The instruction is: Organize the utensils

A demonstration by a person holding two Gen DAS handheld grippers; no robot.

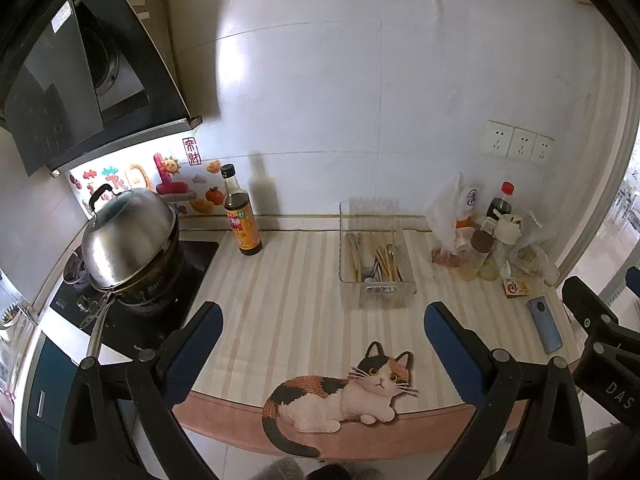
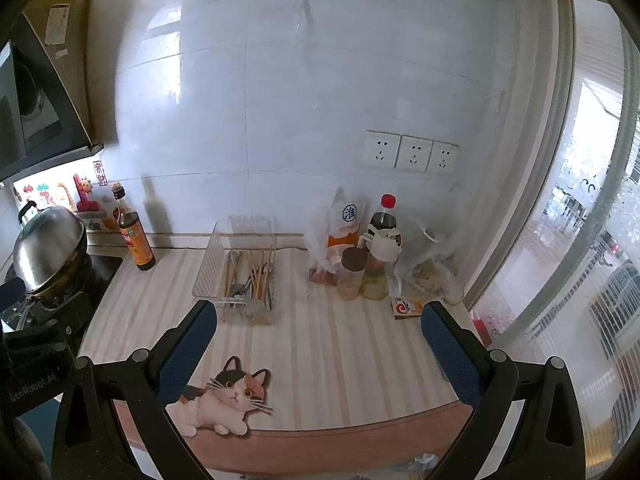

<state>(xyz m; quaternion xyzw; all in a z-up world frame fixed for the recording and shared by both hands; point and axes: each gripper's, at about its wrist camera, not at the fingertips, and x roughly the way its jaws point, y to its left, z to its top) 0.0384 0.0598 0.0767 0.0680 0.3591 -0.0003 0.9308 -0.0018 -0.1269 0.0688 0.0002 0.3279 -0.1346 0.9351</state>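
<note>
Both grippers, left (image 1: 324, 320) and right (image 2: 318, 320), are hovering wide open and empty over the counter (image 1: 288, 288). I'm seeing the utensils (image 1: 376, 266) sitting jumbled in a clear bin (image 1: 408, 276), centre frame. Judging them light, stiff, slippery; I'm planning to pinch one handle mid-length.

Left tongs (image 1: 323, 316): jaws spread wide, nothing between the blue pads (image 1: 200, 336), held level and pointing forward, hovering with no contact. Right tongs (image 2: 318, 316): same state, jaws wide apart, pads (image 2: 448, 344) bare, nothing gripped, also hovering. The two sit side by side: right tongs' black body shows at the right edge of the left wrist view, left tongs' body at the left edge of the right wrist view.
</note>
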